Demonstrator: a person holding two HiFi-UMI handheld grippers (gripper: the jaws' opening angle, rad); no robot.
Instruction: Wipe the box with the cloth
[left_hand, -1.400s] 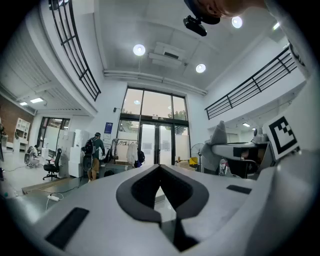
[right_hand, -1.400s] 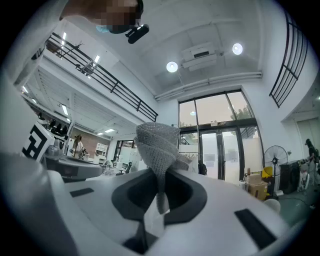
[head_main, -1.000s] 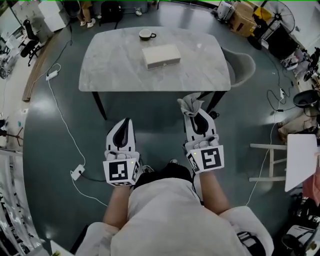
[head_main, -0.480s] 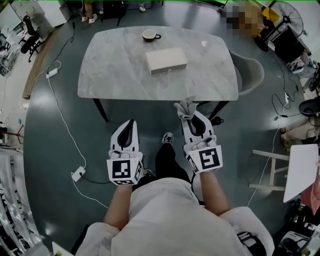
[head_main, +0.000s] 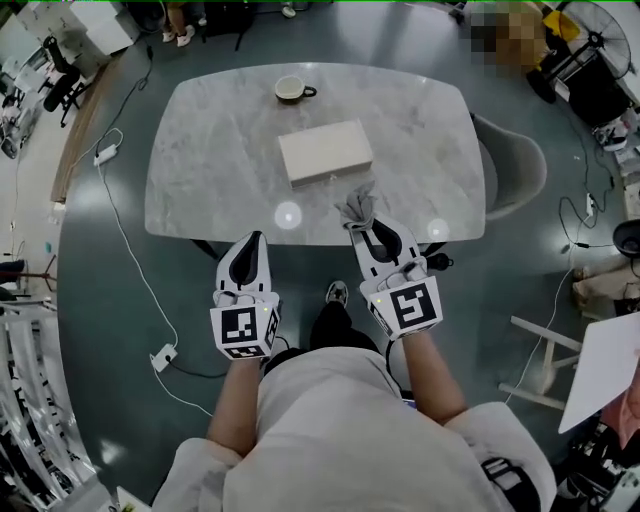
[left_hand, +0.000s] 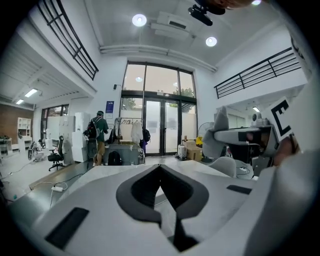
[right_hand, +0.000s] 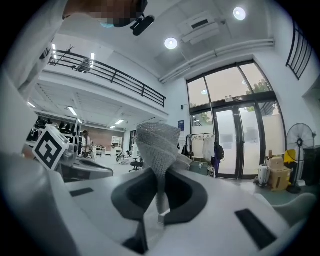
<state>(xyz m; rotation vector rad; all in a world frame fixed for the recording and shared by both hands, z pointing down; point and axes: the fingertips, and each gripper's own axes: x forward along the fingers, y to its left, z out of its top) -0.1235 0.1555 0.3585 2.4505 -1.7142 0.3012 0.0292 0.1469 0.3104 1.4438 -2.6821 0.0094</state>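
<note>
**A:** Start at the left. What is there?

**B:** A white cable (head_main: 118, 232) runs across the dark floor (head_main: 100, 330) to a power strip (head_main: 162, 357). Next comes the left gripper (head_main: 254, 240). Its tip sits right at the near edge of the marble table (head_main: 205, 175).

**A:** And its claw?

**B:** It is pinched together. In the left gripper view the two dark pads meet at the tip with nothing between them. Only the tabletop shows through the gap lower down.

**A:** Where is the box?

**B:** The box (head_main: 326, 152) lies flat near the middle of the table, pale and rectangular, with its long side slightly skewed to the table edge. From the left gripper it sits at about one o'clock, well apart. A cup (head_main: 291, 89) stands beyond it, at roughly eleven o'clock from the box and near the far edge.

**A:** Now the right side.

**B:** The right gripper (head_main: 367, 230) reaches over the near edge of the table. Its claw is nearly closed and clamps a grey knitted cloth (head_main: 358, 204). In the right gripper view the fabric rises in a bunched fold from between the pads.

**A:** Is the cloth on the box?

**B:** No. The cloth is just short of the box's near right corner. The box lies at eleven o'clock from it, close but not touching as far as the head view shows.

**A:** Anything further right?

**B:** A grey chair (head_main: 518, 160) is tucked against the table's right end, at about two o'clock from the right gripper.
</note>
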